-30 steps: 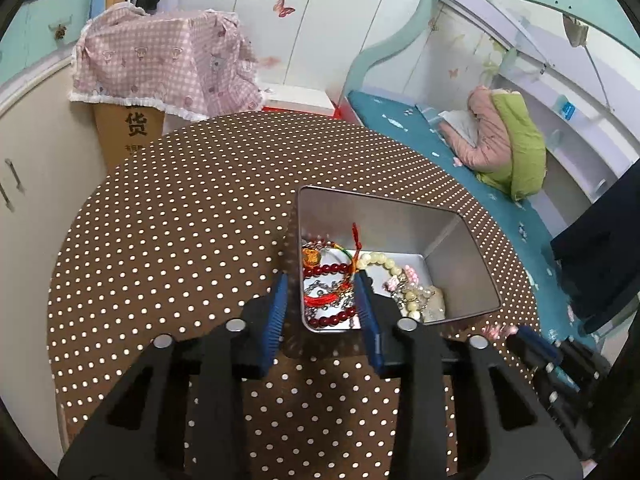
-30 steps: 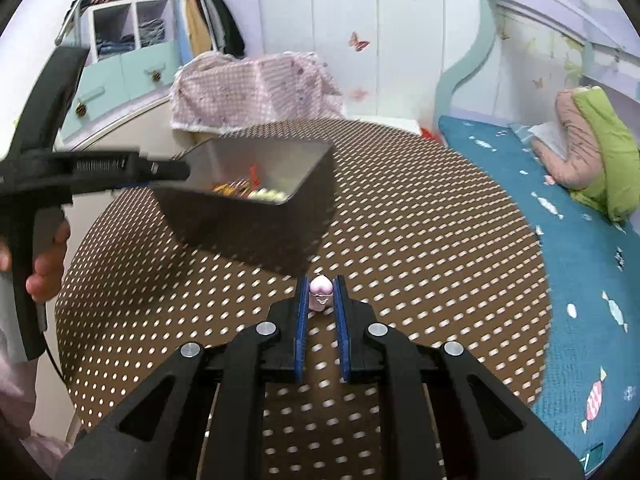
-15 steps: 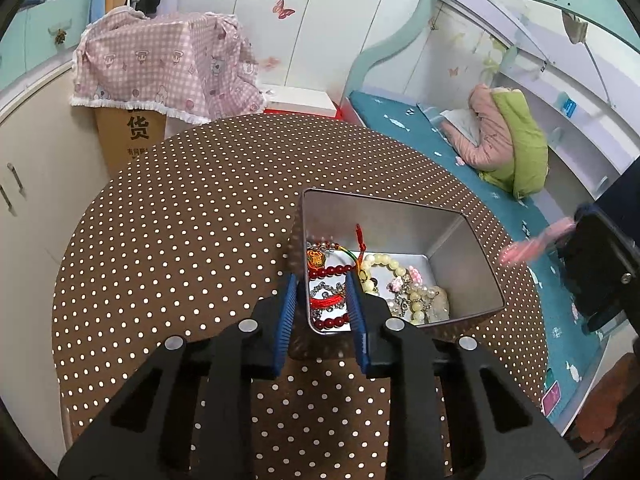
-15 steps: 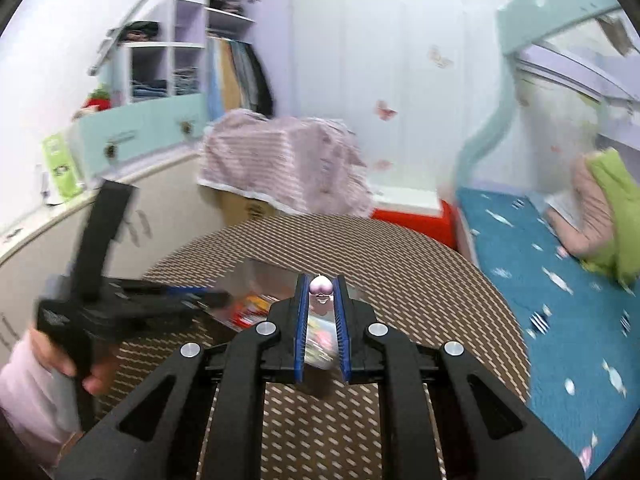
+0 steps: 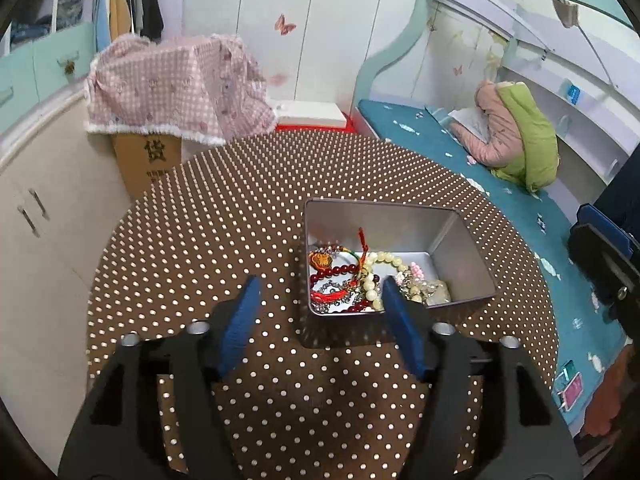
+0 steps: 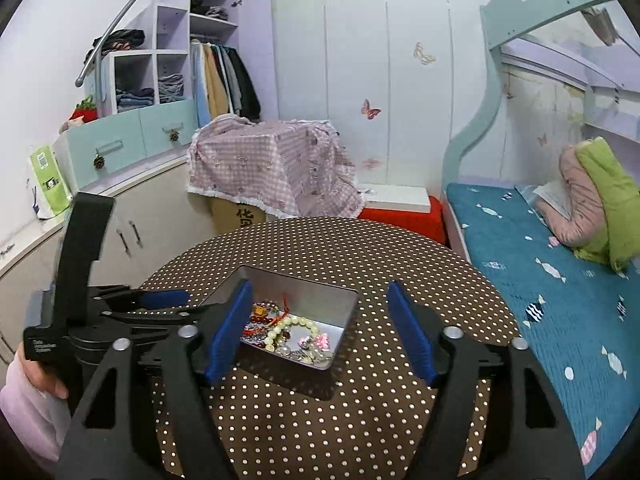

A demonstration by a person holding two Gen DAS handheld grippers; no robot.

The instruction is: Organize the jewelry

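A silver tin (image 5: pixel 472 268) rests on the brown dotted round table (image 5: pixel 224 224). Bead bracelets and charms (image 5: pixel 360 276) lie heaped in it, among them a small pink piece (image 6: pixel 321 340). My left gripper (image 5: pixel 322 320) stands at the tin's near left corner with its jaws opening and the blue pads clear of the wall. My right gripper (image 6: pixel 318 332) hangs just before the tin (image 6: pixel 344 322), jaws opening, nothing gripped between them. The left gripper (image 6: pixel 154 306) shows at the tin's left side, held by a hand in a pink sleeve (image 6: pixel 28 392). The right gripper's body (image 5: pixel 600 256) appears at the right edge.
A bed with a teal cover (image 6: pixel 540 280) runs along the table's right side. Behind the table stand a cardboard box under a pink checked cloth (image 6: pixel 272 168) and a red box (image 6: pixel 404 216). Cream cupboards (image 5: pixel 44 208) line the left wall.
The left gripper had the tin's wall pinched; now it is open and the tin sits on the table. The right gripper rose with the pink piece, then opened; the piece lies in the tin.
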